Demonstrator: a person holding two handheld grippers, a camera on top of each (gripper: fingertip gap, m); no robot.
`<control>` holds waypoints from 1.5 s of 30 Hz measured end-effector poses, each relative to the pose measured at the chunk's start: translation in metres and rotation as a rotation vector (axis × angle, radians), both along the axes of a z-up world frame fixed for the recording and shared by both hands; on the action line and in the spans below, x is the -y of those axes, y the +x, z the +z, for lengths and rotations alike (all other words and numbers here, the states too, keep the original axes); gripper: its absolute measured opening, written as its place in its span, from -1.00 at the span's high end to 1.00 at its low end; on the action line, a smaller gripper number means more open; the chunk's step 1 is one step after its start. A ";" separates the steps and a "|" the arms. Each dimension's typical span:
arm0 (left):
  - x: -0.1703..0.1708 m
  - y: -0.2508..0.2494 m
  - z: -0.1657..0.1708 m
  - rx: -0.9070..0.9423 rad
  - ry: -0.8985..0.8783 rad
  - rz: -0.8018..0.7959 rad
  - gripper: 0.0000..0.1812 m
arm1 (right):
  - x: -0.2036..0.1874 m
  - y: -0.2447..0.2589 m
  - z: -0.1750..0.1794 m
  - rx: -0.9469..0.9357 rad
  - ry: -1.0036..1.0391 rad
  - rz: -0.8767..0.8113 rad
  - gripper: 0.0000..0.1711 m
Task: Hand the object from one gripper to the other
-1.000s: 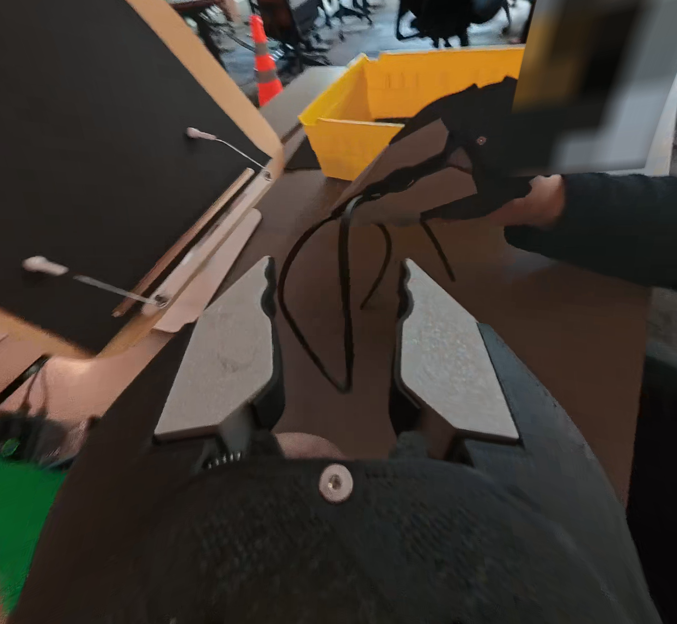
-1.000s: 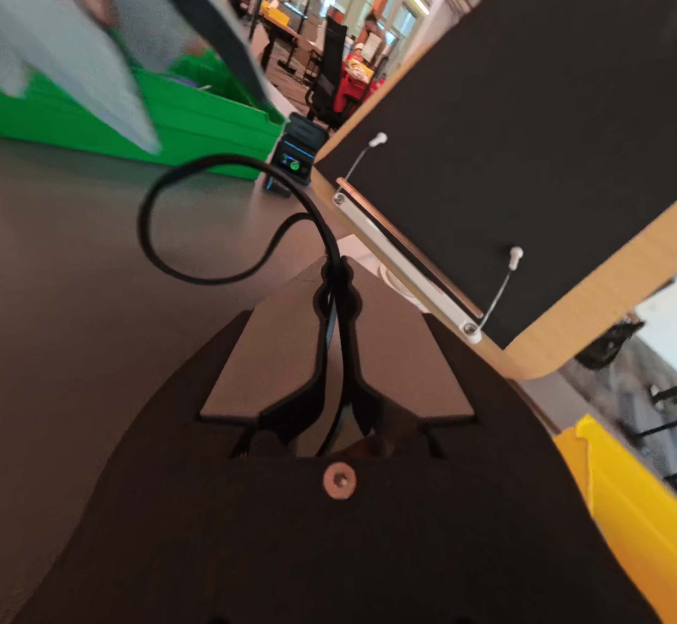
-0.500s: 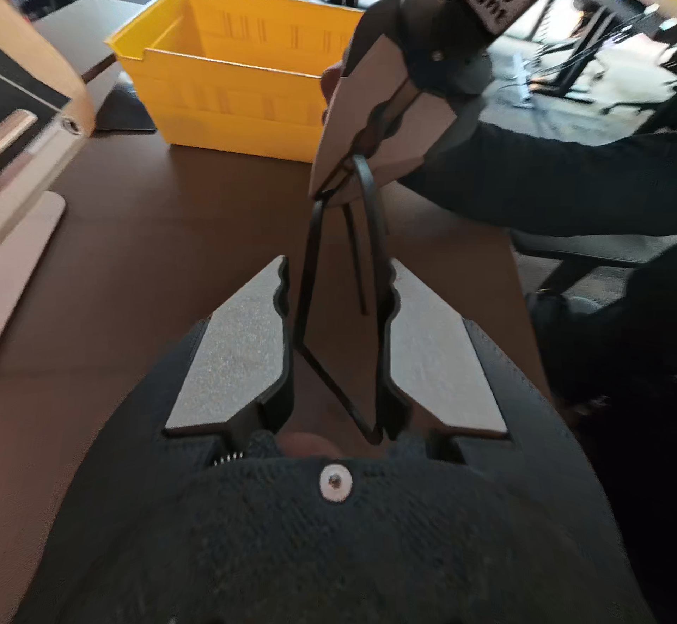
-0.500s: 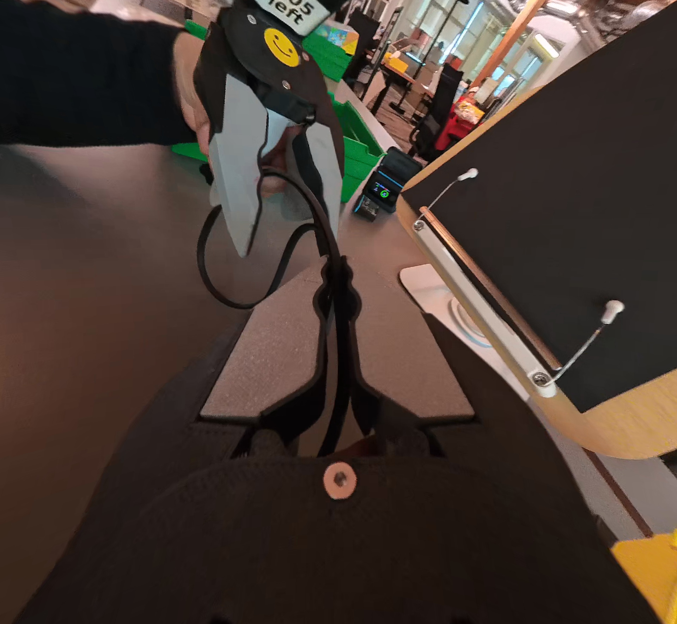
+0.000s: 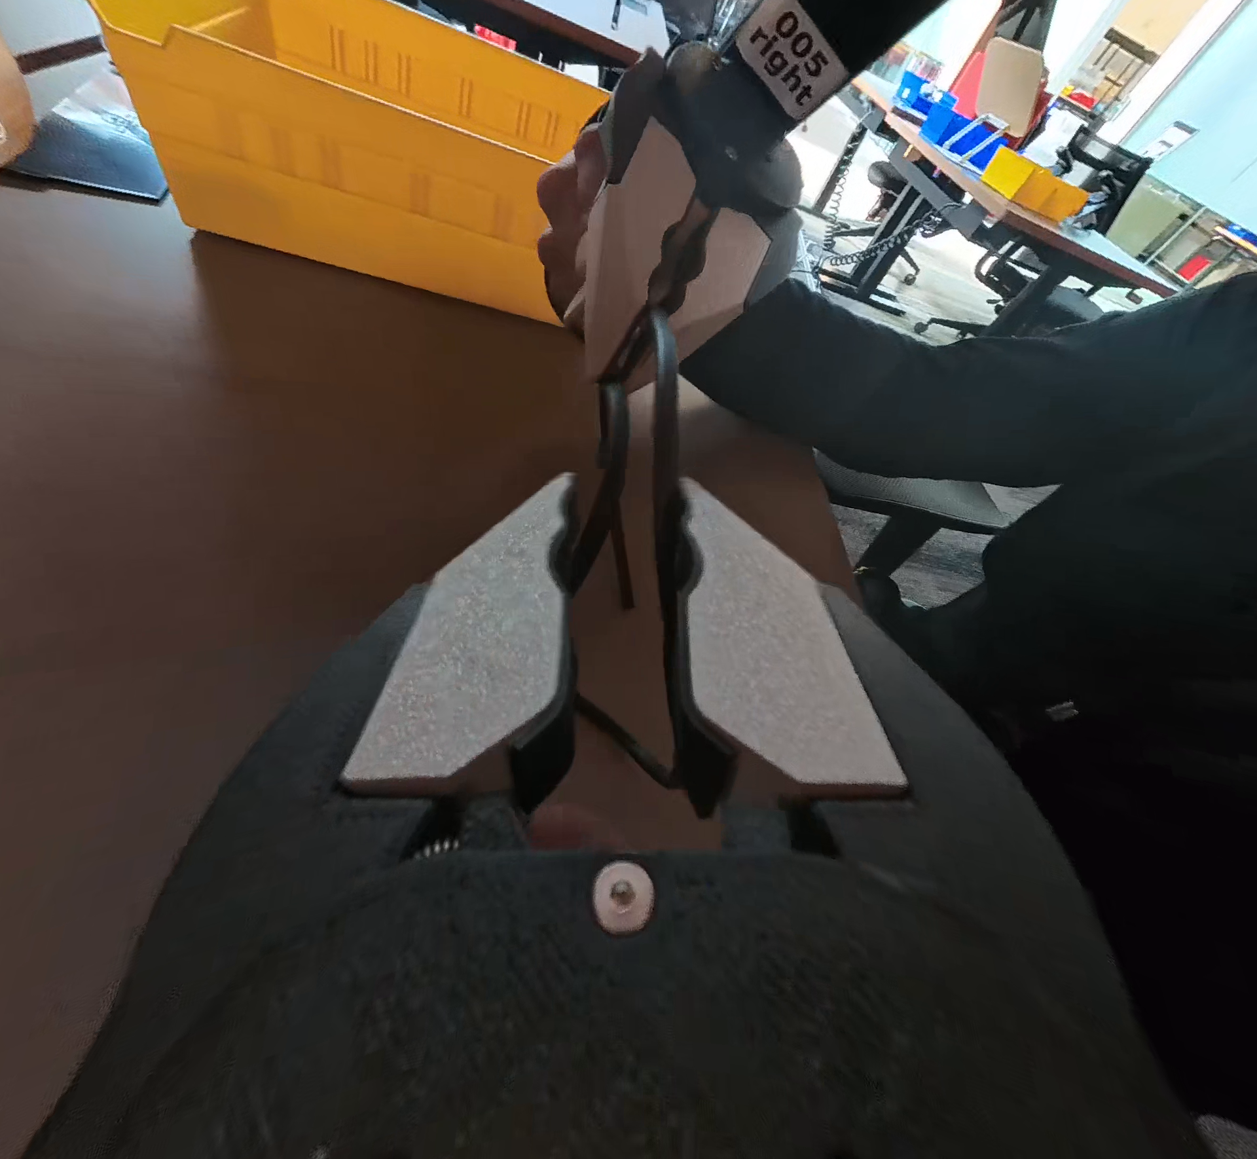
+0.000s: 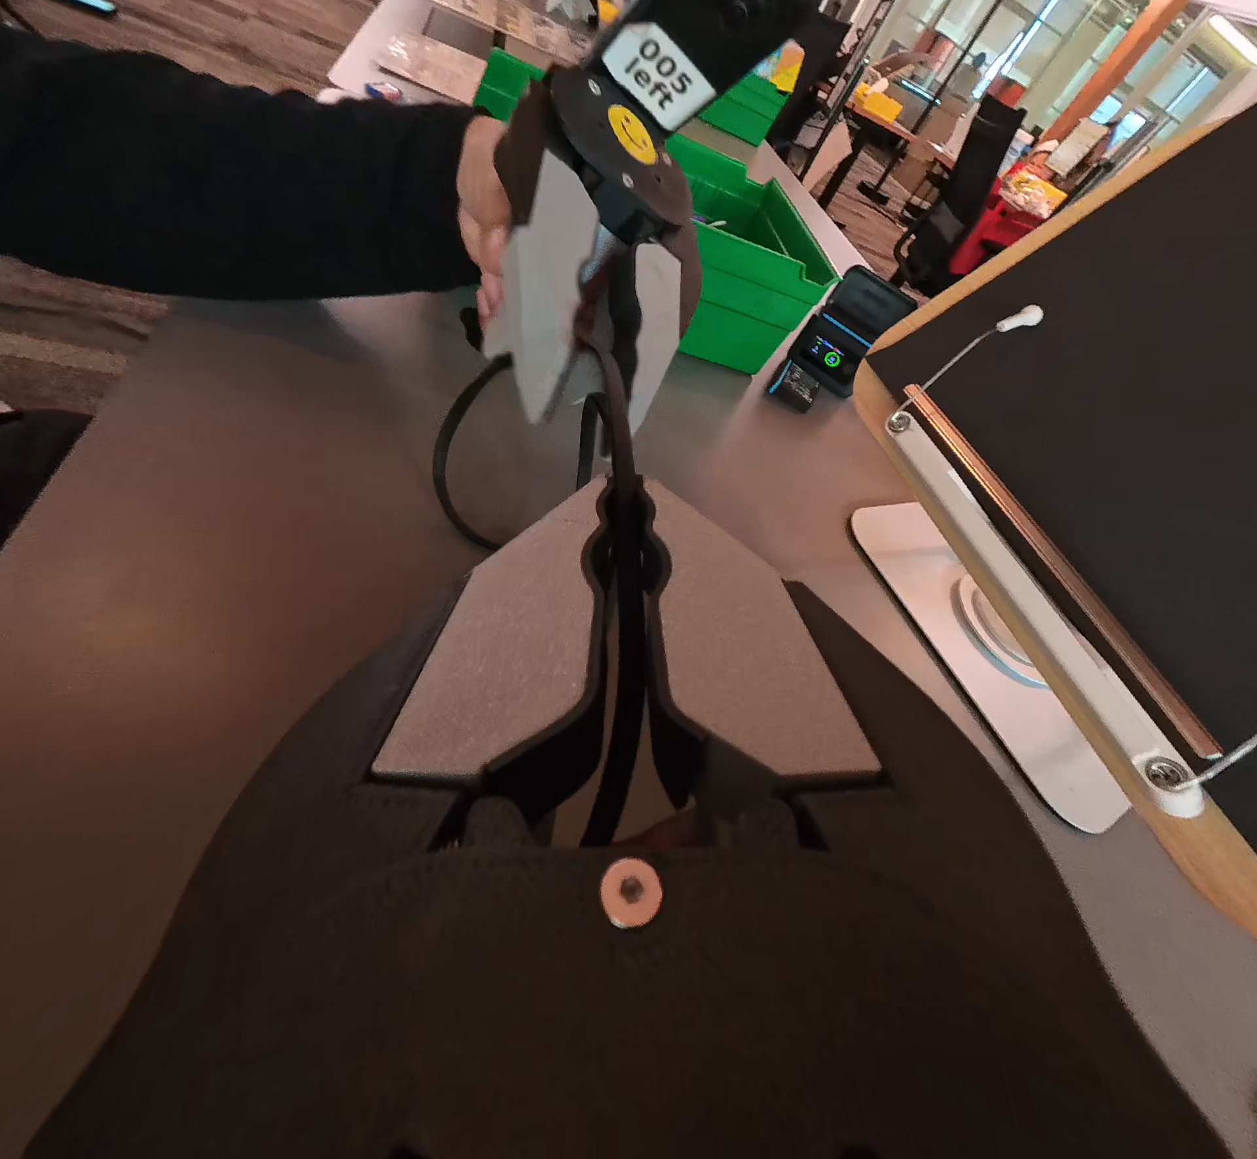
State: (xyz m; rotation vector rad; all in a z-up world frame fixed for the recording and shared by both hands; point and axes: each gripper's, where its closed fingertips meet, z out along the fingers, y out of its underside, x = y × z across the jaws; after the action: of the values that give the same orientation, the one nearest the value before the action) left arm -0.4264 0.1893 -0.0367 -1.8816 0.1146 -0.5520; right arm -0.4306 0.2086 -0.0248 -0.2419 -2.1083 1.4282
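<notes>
A thin black strap loop (image 5: 663, 412) hangs between the two grippers above the brown table (image 5: 204, 446). My right gripper (image 6: 622, 487) is shut on one end of it; the strap (image 6: 442, 466) curves out to the left beyond its tips. In the left wrist view the right gripper (image 5: 636, 337) comes in from above, held by a hand in a dark sleeve. My left gripper (image 5: 626, 500) has its jaws a narrow gap apart, with the loop's two strands between them, against the inner edges. It shows in the right wrist view (image 6: 588, 405) straddling the strap.
A yellow bin (image 5: 340, 174) stands on the table behind the grippers. A green bin (image 6: 748, 283) and a small black device with a lit screen (image 6: 830, 351) sit on the far side. A black panel with a wooden edge (image 6: 1088, 378) and its white base plate (image 6: 952, 616) stand to the right. Less than 4 cm separates the two grippers' tips.
My left gripper has slid farther over the loop and its jaws have narrowed around the two strands. The right gripper has kept its hold on the strap.
</notes>
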 end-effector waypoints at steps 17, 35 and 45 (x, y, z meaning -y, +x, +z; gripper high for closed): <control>-0.001 -0.004 0.021 -0.042 0.154 0.017 0.97 | -0.002 0.001 0.004 0.173 -0.199 0.029 0.57; -0.003 -0.014 0.018 -0.095 0.140 0.080 0.90 | -0.023 -0.025 0.010 0.154 -0.197 -0.137 0.98; 0.008 -0.047 0.030 -0.191 0.169 0.260 0.65 | -0.039 -0.035 0.004 0.153 -0.129 -0.219 0.98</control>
State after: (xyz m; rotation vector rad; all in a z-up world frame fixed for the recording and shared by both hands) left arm -0.4731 0.1813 -0.0064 -1.7468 0.0390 -0.1787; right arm -0.4652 0.2479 -0.0205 -0.6309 -2.0371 1.4539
